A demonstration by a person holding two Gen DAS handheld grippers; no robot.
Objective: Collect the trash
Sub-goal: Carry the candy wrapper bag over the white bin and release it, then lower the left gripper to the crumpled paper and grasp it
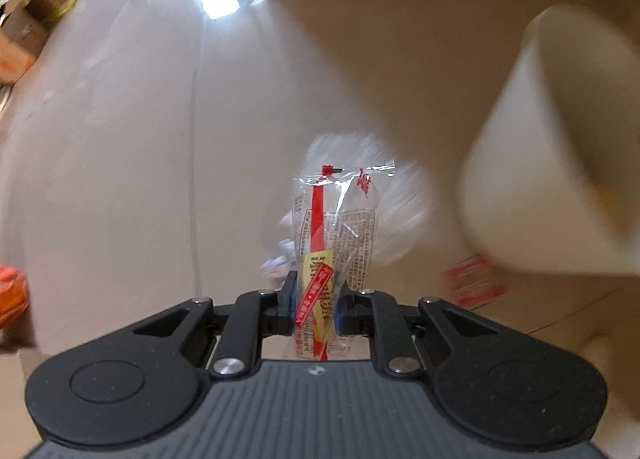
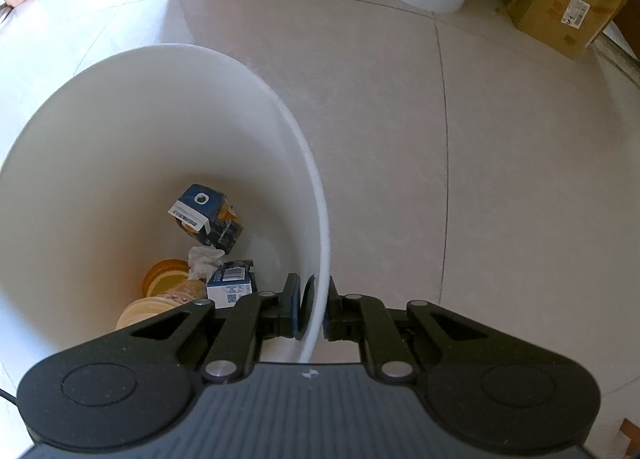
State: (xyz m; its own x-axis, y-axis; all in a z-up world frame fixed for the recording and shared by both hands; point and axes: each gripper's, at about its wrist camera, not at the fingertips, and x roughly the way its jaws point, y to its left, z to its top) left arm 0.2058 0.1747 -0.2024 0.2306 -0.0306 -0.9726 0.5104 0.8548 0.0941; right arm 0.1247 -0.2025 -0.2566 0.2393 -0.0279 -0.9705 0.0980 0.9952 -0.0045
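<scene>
A: Trash first: the clear crinkled plastic wrapper with red and yellow print point(image 1: 334, 243) is pinched near its lower end in the left claw point(image 1: 316, 301), hanging above the pale tiled floor point(image 1: 140, 139).

B: How will it handle?

A: Light, limp and slick, I'd say. It will flutter and could slide out of the pads, so a hold on the bunched, printed middle looks safest.

B: And the right claw point(image 2: 314, 309)?

A: Clamped on the thin rim of the white plastic bucket point(image 2: 120, 139), 1 pad inside, 1 outside. In the bucket lie a blue and orange carton point(image 2: 208, 219), a crumpled white tissue point(image 2: 204, 261), a small blue and white box point(image 2: 232, 283) and a yellowish cup point(image 2: 168, 287).

B: Room to move?

A: Plenty of bare floor. The bucket mouth is wide, its rim the only edge to clear. A red packet point(image 1: 474, 283) lies on the floor by the bucket's base.
</scene>
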